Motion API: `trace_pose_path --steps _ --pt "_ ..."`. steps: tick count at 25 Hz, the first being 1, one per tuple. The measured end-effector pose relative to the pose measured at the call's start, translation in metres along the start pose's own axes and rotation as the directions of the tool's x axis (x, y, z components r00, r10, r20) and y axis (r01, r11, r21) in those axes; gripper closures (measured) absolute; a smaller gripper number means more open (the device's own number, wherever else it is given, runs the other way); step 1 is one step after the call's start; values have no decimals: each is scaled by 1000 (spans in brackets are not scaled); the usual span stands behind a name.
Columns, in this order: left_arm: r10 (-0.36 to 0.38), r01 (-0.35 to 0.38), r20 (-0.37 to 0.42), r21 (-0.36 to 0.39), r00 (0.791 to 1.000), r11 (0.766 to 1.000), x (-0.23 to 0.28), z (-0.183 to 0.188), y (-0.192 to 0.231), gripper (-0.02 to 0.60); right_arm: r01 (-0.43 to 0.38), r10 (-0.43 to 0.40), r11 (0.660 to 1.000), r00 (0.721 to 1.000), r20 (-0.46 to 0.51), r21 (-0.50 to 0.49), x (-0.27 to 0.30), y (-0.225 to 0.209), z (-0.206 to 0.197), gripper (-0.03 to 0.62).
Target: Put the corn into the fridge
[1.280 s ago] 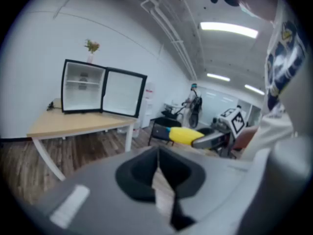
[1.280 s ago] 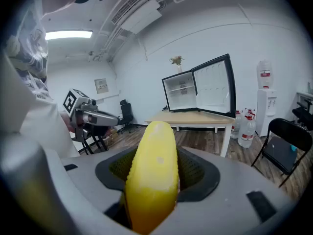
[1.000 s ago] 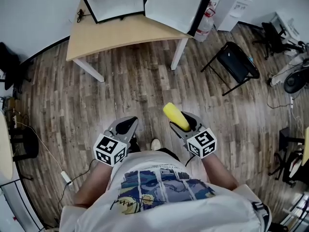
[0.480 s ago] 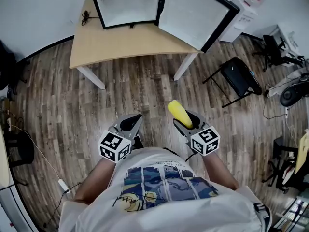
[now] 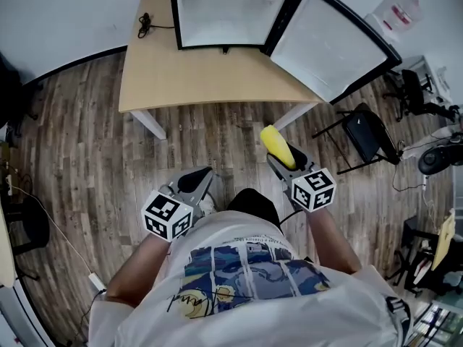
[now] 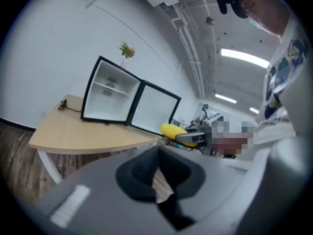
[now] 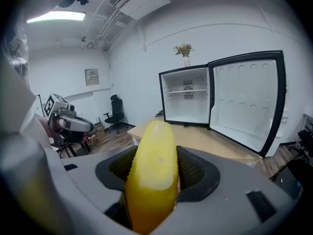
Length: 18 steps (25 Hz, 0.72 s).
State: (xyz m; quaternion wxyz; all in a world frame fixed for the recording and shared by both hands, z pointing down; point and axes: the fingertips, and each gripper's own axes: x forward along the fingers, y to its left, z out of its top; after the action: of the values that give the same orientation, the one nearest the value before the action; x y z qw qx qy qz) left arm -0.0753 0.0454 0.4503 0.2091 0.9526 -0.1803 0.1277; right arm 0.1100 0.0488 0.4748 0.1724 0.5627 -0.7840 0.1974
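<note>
Looking at one yellow corn cob (image 7: 152, 170), pinched lengthwise by the right gripper (image 5: 288, 163) with the tip poking out past the jaws. Hanging in mid-air over the wood floor (image 5: 79, 143), just short of the table (image 5: 210, 71) edge, so not at the fridge (image 5: 231, 9) yet. Reckon carry stage: grabbed already, not yet delivered. Next up, probably: reach across the table, line up with the open front, steer clear of the swung-out door (image 5: 333, 42), aim for the shelf or the bottom, then let go. Can't spot anything blocking the way. Over on the left gripper (image 5: 195, 181): pressed together, holding nothing, parked low beside the body. Counting up: one corn, one fridge with one door, one table, two grippers, one folding chair (image 5: 362, 132) off to the right.
</note>
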Motion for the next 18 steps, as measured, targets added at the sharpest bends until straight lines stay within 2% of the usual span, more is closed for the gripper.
trace_pose_path --steps 4,10,13,18 --pt "70 -71 36 20 997 997 -8 13 33 572 -6 6 999 1000 -14 -37 44 -16 30 347" --pt "188 -187 53 -24 981 982 -12 28 95 572 -47 45 994 999 -21 -101 134 -50 75 347" --pt "283 -280 64 -41 957 959 -15 45 133 572 -72 69 990 997 -30 -121 185 -71 97 347" --pt "419 -413 116 -72 901 908 -13 91 185 572 -120 114 978 993 -44 -173 268 -104 141 347"
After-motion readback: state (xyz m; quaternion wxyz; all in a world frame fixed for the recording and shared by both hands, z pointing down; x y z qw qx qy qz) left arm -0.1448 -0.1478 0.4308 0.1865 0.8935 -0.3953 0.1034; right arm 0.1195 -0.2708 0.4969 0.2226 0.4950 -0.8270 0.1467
